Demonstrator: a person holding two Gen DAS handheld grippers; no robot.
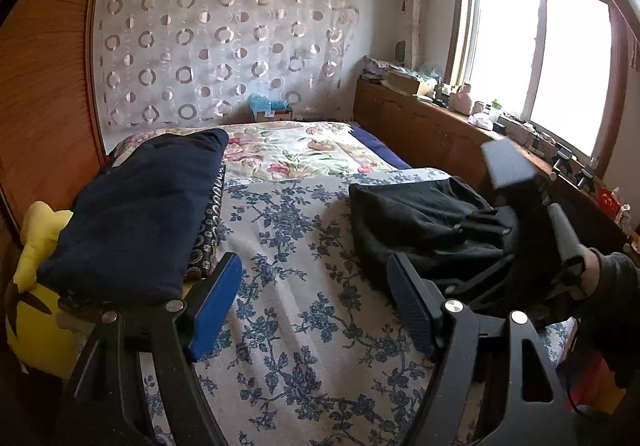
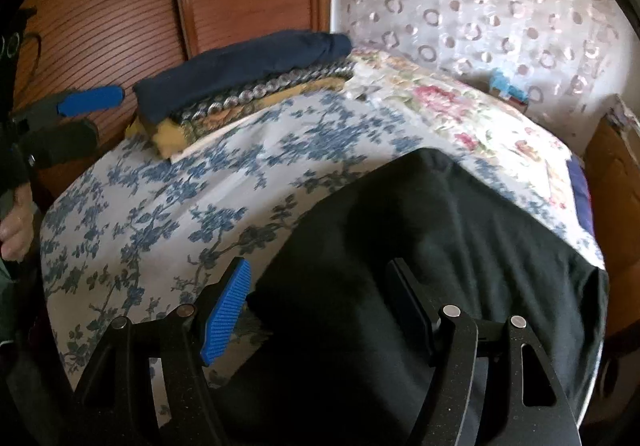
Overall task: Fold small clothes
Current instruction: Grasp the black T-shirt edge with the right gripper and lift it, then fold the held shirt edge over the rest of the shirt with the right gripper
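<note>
Black garment point(image 2: 440, 246) fills right view; window point(image 1: 540, 58) only left.

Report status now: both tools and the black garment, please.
Left tool open, empty, over bedsheet. Right tool open above black garment, not gripping. Folded navy garment stacked aside, nothing blocking.

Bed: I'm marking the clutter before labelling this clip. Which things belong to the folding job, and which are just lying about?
Job:
black garment
folded navy garment
patterned folded cloth under it
left claw, open
right claw, open

Lying about:
yellow plush
blue box
ledge clutter
floral quilt
</note>
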